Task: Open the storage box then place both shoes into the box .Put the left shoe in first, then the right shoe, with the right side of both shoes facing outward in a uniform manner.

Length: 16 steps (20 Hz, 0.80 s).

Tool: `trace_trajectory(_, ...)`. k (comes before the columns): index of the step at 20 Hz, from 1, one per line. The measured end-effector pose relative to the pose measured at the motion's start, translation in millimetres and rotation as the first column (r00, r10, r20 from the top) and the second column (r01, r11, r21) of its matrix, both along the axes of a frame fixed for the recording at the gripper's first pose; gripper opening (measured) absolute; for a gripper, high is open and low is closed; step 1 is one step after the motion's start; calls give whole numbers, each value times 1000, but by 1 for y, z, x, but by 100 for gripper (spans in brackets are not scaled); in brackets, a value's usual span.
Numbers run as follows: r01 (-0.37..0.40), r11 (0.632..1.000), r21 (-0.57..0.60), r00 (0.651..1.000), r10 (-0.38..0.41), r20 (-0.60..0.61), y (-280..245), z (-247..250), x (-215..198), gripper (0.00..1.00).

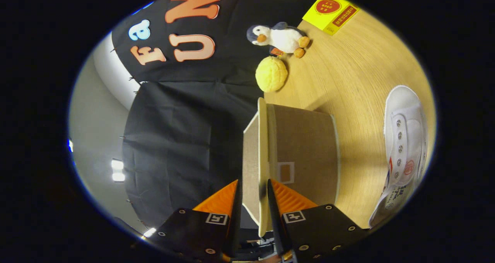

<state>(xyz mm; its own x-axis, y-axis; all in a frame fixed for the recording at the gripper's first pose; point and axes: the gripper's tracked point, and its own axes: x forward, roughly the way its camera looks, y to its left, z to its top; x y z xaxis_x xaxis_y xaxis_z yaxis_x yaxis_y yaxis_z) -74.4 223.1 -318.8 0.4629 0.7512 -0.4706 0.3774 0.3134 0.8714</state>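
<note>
Wooden tabletop [348,81] carries our box [305,154]; its lid [263,162] stands raised, pinched between our tool [253,193]'s nearly closed fingers, it seems. One shoe [404,151] lies beside the box, outside. Opening is underway; both shoes remain to load.

desk [348,81]: I see pale wood grain, smooth, low sheen
storage box [305,154]: matt brown cardboard, cream edges
shoe [406,139]: white canvas, metal eyelets
penguin toy [280,36]: soft plush
fingers [288,199]: I see ribbed orange plastic clamping the box's lid [263,139]
</note>
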Motion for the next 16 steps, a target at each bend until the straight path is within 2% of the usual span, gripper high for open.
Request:
trace_trajectory(2,-19,998,-52,998,15,-67,2,-23,-8,27)
trace_trajectory(4,-1,1000,-18,995,-1,-95,6,-24,-9,16)
trace_trajectory(7,20,999,30,995,-16,-103,7,-4,-8,8)
trace_trajectory(8,13,999,48,996,-9,-88,9,6,-5,2)
trace_trajectory(11,1,998,60,998,3,-58,16,26,4,1)
trace_trajectory(16,-6,996,89,998,0,58,30,85,35,1)
